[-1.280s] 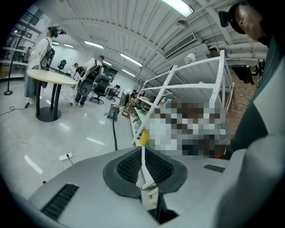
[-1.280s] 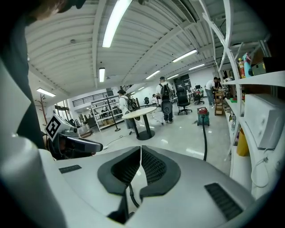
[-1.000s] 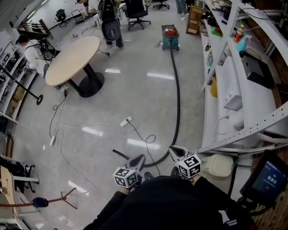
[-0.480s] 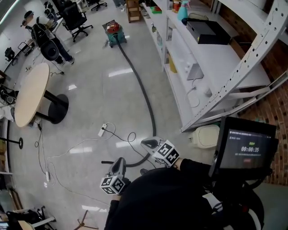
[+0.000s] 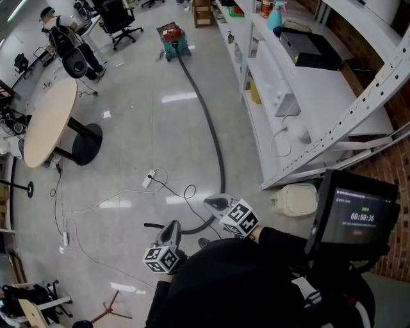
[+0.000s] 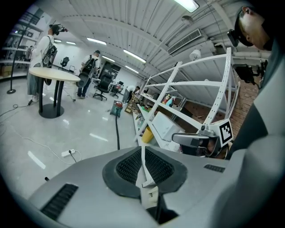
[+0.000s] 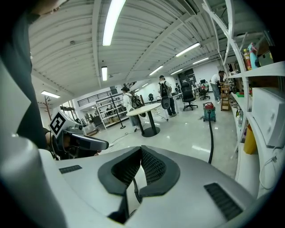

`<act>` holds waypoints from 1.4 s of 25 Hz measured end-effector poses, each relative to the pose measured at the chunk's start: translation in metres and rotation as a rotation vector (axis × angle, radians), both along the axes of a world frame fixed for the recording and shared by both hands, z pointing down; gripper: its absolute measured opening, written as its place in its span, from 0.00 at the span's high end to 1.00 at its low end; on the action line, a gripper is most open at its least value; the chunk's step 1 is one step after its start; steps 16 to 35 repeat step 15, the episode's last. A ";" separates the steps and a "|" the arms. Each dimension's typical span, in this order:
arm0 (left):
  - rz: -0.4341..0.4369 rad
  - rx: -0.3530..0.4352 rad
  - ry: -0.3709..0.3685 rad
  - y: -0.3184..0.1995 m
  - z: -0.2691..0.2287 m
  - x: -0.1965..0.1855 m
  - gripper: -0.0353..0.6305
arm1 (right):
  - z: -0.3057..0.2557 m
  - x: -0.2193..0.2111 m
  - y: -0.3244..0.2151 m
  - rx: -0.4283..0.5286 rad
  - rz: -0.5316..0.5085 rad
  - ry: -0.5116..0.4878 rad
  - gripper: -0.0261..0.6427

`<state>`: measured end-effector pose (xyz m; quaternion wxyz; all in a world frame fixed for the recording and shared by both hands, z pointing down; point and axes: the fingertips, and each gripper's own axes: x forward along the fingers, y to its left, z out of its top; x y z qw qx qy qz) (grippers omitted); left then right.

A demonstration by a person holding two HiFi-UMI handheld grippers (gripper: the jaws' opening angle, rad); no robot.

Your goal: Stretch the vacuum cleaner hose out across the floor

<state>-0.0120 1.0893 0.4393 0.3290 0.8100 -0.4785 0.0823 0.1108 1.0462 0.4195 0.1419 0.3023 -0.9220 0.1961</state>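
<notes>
Black hose (image 5: 214, 138) lies on the floor from the teal vacuum cleaner (image 5: 174, 40), past white shelves (image 5: 320, 96) (1 yellow container (image 5: 255, 93) below), to near the 2 grippers. The left gripper (image 5: 172, 229) and right gripper (image 5: 216, 204) have jaws closed and hold nothing.

The person (image 5: 243, 282) turned right: the vacuum hose (image 5: 213, 128) shifts left, a screen (image 5: 355, 214) enters view.

Glossy floor (image 5: 141, 134) — hose (image 5: 211, 128), vacuum cleaner (image 5: 173, 38), power strip (image 5: 148, 179) lying on it.

Glossy grey floor (image 5: 160, 128); round wooden table (image 5: 48, 118) on a black pedestal; white metal shelving (image 5: 301, 83) against a brick wall (image 5: 384, 160); black office chair (image 5: 118, 19) beyond; ceiling strip lights (image 7: 111, 22) lit.
</notes>
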 end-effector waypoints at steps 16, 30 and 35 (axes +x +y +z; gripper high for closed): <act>-0.027 -0.067 -0.003 0.024 0.006 -0.015 0.89 | 0.008 -0.022 0.018 -0.066 -0.041 0.001 0.94; -0.027 -0.067 -0.003 0.024 0.006 -0.015 0.89 | 0.008 -0.022 0.018 -0.066 -0.041 0.001 0.94; -0.027 -0.067 -0.003 0.024 0.006 -0.015 0.89 | 0.008 -0.022 0.018 -0.066 -0.041 0.001 0.94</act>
